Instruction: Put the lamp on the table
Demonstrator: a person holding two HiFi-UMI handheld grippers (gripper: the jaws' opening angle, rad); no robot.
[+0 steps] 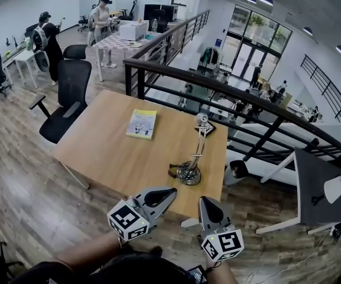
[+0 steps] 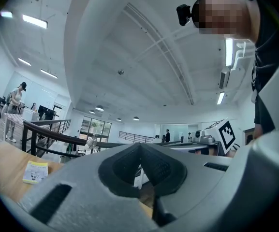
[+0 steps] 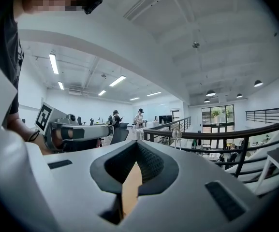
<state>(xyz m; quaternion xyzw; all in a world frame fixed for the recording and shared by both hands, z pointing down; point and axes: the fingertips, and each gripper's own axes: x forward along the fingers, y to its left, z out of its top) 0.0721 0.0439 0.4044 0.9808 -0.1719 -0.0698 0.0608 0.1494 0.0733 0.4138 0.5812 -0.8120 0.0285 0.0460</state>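
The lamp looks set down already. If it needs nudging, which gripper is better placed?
Left, slightly: the left gripper points toward the lamp, nearer than the right gripper. Both shut, empty.

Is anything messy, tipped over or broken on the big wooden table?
Nothing stands out. The lamp stands upright near the right edge of the table, with what looks like its cord bunched at the base, and the booklet lies flat near the middle. Nothing looks spilled or broken.
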